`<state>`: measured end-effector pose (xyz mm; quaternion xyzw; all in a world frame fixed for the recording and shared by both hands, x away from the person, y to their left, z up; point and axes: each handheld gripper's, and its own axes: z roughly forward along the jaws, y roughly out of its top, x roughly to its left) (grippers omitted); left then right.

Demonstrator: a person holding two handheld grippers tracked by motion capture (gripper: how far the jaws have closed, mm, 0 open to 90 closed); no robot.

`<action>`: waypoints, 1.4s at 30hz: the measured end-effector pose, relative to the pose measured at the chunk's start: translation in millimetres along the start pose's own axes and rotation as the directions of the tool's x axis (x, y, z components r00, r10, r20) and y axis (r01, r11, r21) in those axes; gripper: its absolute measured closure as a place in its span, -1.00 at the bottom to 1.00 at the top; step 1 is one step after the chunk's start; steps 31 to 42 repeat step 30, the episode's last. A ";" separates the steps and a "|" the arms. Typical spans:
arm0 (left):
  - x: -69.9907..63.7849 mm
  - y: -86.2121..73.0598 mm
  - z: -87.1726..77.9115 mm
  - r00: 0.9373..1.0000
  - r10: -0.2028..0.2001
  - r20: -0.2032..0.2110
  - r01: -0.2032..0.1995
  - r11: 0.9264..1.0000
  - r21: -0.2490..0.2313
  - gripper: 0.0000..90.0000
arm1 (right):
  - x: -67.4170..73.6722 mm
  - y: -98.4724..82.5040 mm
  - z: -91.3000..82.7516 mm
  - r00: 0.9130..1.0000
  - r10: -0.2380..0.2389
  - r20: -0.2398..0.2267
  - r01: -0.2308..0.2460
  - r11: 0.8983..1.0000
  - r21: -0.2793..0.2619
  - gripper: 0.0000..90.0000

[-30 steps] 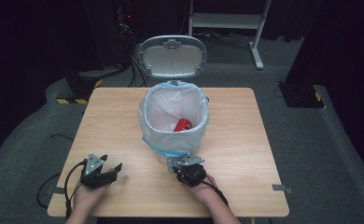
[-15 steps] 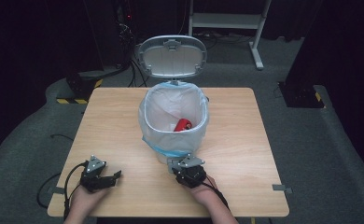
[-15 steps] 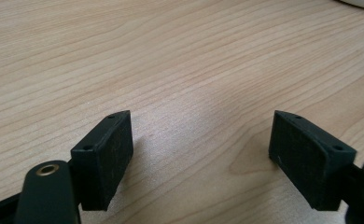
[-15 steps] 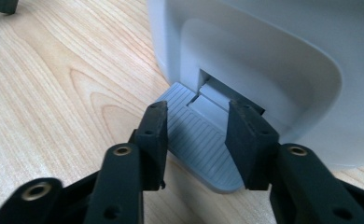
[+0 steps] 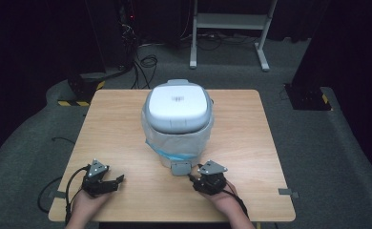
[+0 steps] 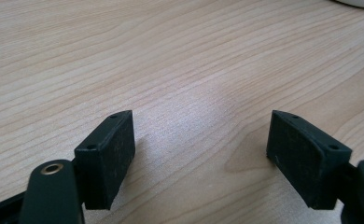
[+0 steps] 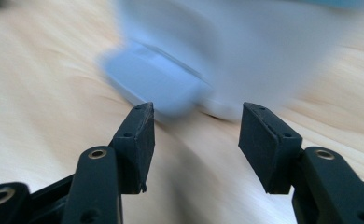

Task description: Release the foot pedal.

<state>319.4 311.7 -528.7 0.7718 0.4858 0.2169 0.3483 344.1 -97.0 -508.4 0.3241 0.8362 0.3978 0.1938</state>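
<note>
High view shows the white plastic pedal bin (image 5: pixel 177 121), lined with a clear bag, standing mid-worktop (image 5: pixel 251 157) with its grey lid (image 5: pixel 178 106) down. The right gripper (image 5: pixel 197 179), whose jaws have just been opening, holds nothing beside the grey foot pedal (image 5: pixel 180 168), probably just released. The left gripper (image 5: pixel 118 181) rests agape, empty. Next: withdraw both

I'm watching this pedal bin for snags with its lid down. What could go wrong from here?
1. The liner bulges out under the shut lid; it may be pinched and could tear or slip.
2. The right hand-held gripper, jaws just opening with nothing between them, sits beside the pedal; a bump could pop the lid up or shift the bin.
</note>
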 end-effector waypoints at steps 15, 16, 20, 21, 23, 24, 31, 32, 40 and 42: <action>-0.2 -0.2 -0.3 1.000 0.004 -0.001 -0.004 1.000 0.000 -0.46 | -100.7 -65.8 -50.9 0.935 0.238 0.264 -0.262 0.963 0.060 -0.07; -0.2 -0.2 -0.4 1.000 0.005 0.000 -0.005 1.000 0.001 -0.46 | -102.3 -66.0 -50.4 0.931 0.254 0.263 -0.279 0.958 0.062 -0.08; -0.1 -0.2 -0.4 1.000 0.006 0.001 -0.006 1.000 0.001 -0.46 | -100.2 -61.5 -44.3 0.923 0.269 0.274 -0.296 0.953 0.062 -0.09; -0.2 -0.2 -0.4 1.000 0.006 0.001 -0.006 1.000 0.001 -0.46 | -99.3 -60.0 -42.4 0.924 0.266 0.276 -0.293 0.954 0.061 -0.09; -0.3 -0.2 -0.6 1.000 0.008 0.001 -0.008 1.000 0.001 -0.44 | -97.7 -58.2 -40.1 0.923 0.268 0.277 -0.295 0.953 0.061 -0.10; -0.4 -0.3 -0.6 1.000 0.007 0.002 -0.007 1.000 0.001 -0.44 | -97.7 -58.0 -39.8 0.922 0.269 0.277 -0.296 0.953 0.061 -0.10; -0.9 -0.3 -0.5 1.000 0.013 0.011 -0.013 1.000 0.001 -0.44 | -97.5 -57.6 -39.3 0.921 0.273 0.278 -0.301 0.952 0.060 -0.10; -0.9 -0.3 -0.5 1.000 0.013 0.011 -0.013 1.000 0.001 -0.44 | -97.5 -57.6 -39.3 0.921 0.273 0.278 -0.301 0.952 0.060 -0.10; -0.9 -0.3 -0.5 1.000 0.013 0.011 -0.013 1.000 0.001 -0.44 | -97.5 -57.6 -39.3 0.921 0.273 0.278 -0.301 0.952 0.060 -0.10; -0.9 -0.3 -0.5 1.000 0.013 0.011 -0.013 1.000 0.001 -0.44 | -97.5 -57.6 -39.3 0.921 0.273 0.278 -0.301 0.952 0.060 -0.10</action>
